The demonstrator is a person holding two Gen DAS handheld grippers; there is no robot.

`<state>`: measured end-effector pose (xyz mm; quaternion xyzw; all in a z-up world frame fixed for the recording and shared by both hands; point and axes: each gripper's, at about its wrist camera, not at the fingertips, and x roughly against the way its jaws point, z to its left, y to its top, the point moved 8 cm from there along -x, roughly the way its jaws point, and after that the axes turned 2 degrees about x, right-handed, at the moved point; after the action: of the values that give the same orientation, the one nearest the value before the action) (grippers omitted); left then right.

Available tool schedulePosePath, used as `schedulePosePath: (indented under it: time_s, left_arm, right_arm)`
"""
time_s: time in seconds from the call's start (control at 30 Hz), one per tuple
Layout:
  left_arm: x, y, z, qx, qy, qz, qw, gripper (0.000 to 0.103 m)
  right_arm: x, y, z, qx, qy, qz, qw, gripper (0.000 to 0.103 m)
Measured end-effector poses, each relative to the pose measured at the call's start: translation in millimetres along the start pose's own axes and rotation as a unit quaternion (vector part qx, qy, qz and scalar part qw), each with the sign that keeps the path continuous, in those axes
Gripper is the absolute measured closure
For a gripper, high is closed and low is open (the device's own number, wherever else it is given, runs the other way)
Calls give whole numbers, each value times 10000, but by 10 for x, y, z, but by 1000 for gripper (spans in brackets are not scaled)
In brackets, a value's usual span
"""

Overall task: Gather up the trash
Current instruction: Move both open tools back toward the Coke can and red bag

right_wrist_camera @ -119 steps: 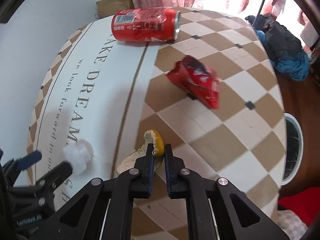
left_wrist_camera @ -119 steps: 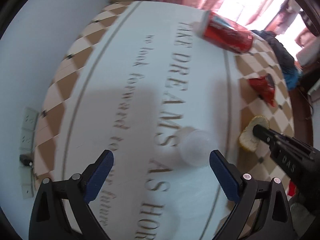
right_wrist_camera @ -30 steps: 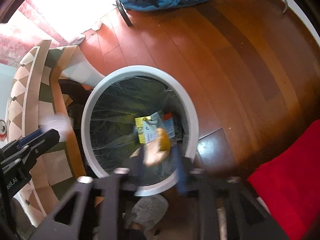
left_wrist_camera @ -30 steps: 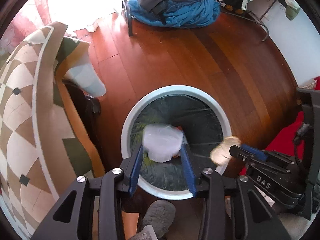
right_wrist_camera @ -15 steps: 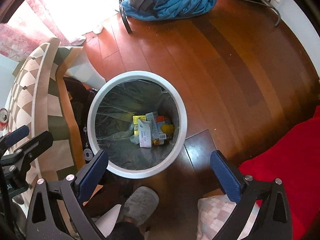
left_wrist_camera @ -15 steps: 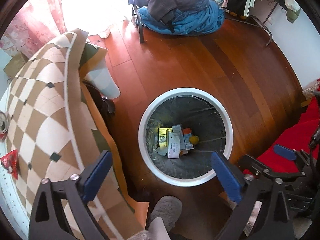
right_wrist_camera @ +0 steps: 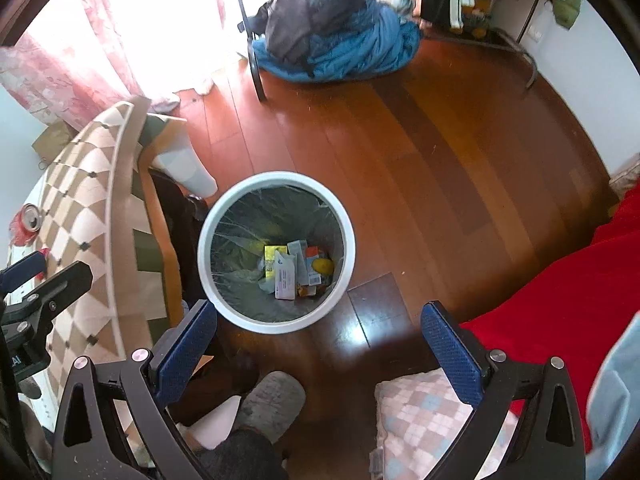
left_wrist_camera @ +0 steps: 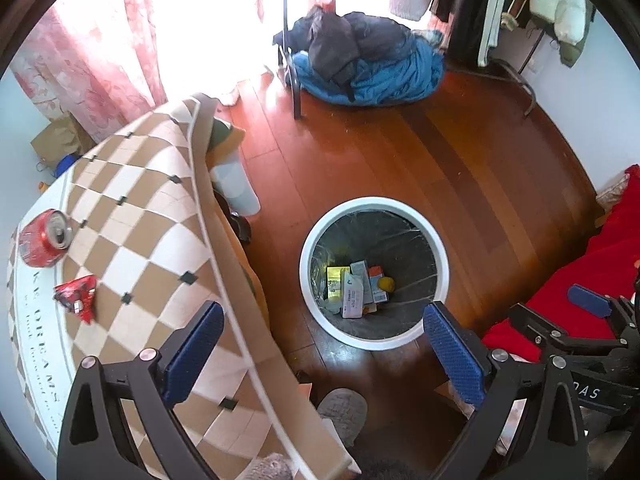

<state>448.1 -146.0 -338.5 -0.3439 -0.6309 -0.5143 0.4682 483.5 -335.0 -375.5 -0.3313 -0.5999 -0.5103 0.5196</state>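
Left wrist view, L to R: we see the table (left_wrist_camera: pixel 132 240) w/ checkered cloth, a red can (left_wrist_camera: pixel 43 237) lying on its side near the far-left edge and a red wrapper (left_wrist_camera: pixel 76 297) just beside it, nearer us; both remain on the cloth. The left gripper (left_wrist_camera: pixel 320 344) hangs w/ jaws wide apart, holding nothing, above the table edge and the floor (left_wrist_camera: pixel 460 160). Right of the table stands the white-rimmed bin (left_wrist_camera: pixel 436 248), lined w/ a clear bag; at its bottom lie paper packets (left_wrist_camera: pixel 352 292) and a yellow peel (left_wrist_camera: pixel 386 284). A grey slipper (left_wrist_camera: pixel 343 408) shows near the bottom edge. Blue bedding (left_wrist_camera: pixel 384 72) lies on the floor farther back. Right wrist view: the same bin (right_wrist_camera: pixel 349 248) sits left of centre; the right gripper (right_wrist_camera: pixel 320 340) is likewise spread open and empty, w/ red fabric (right_wrist_camera: pixel 568 304) at far right.
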Motion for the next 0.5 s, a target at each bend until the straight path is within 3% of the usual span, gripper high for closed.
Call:
schedulePosePath:
  time_s: [0.3, 0.5]
  left_arm:
    - [731, -110, 193, 86, -87, -506, 9986, 1]
    - [1196, -216, 729, 413, 172, -845, 9954, 1]
  right_arm:
    - [883, -27, 286, -92, 117, -609, 9980, 0]
    - [1391, -3, 862, -30, 584, -1032, 9929, 0]
